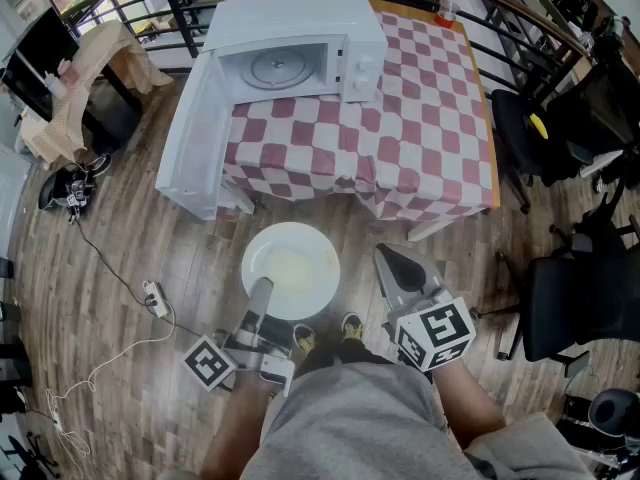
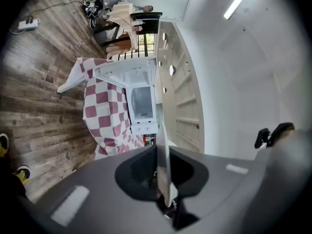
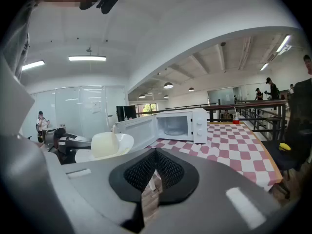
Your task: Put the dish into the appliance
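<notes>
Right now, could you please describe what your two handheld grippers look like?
Both the left gripper and the right gripper are grey, with long tapering jaws. Each carries a cube printed with black-and-white square markers.

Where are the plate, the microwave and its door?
plate (image 1: 290, 268), head view, its centre
microwave (image 1: 300, 18), head view, its top
microwave door (image 1: 195, 133), head view, its inner face

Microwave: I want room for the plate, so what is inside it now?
Inside the microwave, with its door open, only the round glass turntable shows, and nothing sits on it. The cavity's ceiling and far corners are hidden by the housing.
</notes>
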Available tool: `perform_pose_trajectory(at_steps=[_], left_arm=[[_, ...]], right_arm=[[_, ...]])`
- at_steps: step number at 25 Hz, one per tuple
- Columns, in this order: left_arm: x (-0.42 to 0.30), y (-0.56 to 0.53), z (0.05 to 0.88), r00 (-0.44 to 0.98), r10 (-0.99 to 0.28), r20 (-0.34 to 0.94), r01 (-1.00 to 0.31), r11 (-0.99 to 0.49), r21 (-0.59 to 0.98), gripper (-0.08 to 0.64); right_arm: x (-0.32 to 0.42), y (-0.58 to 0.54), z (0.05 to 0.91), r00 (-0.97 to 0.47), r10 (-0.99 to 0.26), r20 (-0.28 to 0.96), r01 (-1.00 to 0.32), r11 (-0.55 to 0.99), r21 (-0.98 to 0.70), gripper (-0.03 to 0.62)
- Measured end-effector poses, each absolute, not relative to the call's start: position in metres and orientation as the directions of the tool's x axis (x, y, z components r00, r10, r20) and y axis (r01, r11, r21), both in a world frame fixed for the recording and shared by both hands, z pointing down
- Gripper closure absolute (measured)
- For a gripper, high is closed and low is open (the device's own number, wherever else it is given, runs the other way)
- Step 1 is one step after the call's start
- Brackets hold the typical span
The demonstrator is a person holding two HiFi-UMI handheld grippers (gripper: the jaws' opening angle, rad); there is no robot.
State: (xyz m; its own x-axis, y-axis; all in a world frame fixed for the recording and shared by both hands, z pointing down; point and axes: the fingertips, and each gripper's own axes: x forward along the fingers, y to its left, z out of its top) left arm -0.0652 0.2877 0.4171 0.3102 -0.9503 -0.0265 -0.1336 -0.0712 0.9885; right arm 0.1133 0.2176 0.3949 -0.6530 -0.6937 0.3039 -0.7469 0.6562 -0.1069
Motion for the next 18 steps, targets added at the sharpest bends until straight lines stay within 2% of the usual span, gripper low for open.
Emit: perform_pose_trajectory(at_steps=[18], left_arm=[[-0.093, 0.297, 0.418, 0.315, -0.949, -0.036, -0.107, -0.073, 0.992, 0.525]], right_arm=[[0.083, 0.232, 0.393, -0.623, -0.727, 0.287, -0.779, 0.607, -0.154, 0.597]])
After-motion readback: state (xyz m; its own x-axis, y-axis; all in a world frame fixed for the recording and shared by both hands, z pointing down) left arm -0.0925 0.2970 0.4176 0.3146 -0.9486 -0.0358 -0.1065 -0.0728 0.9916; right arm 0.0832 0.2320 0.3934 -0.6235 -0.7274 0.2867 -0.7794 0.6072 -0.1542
